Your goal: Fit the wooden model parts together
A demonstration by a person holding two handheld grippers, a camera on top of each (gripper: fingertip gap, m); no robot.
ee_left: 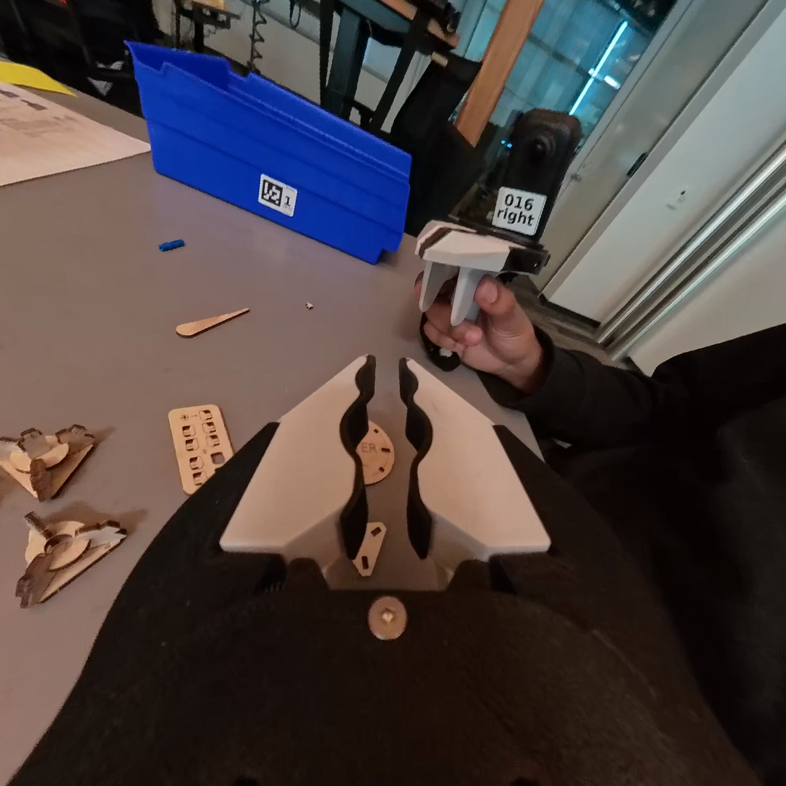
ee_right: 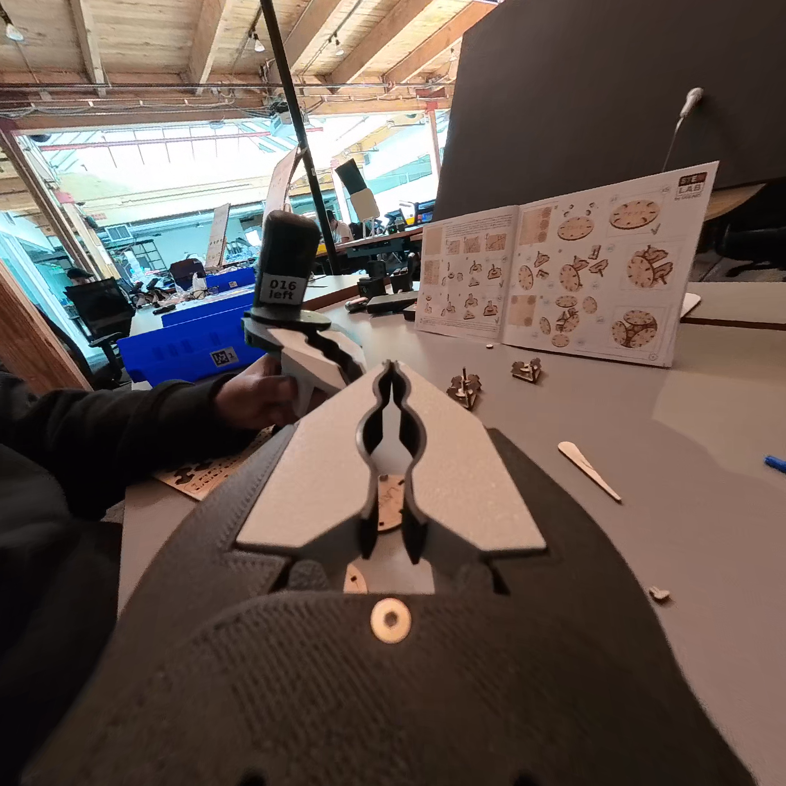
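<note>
Grey table (ee_left: 106,263) under a timber-beamed workshop ceiling is carrying scattered laser-cut plywood pieces.
You are holding the left hand-held gripper (ee_left: 387,365) narrowly parted and bare above a round engraved plywood disc (ee_left: 378,457), while your right hand-held gripper (ee_right: 392,366) is sitting pinched tip to tip on nothing, hovering over that same disc; a slotted plywood card (ee_left: 200,446), a teardrop-shaped wooden stick (ee_left: 210,322) and a blue plastic bin (ee_left: 272,157) are lying nearby.
</note>
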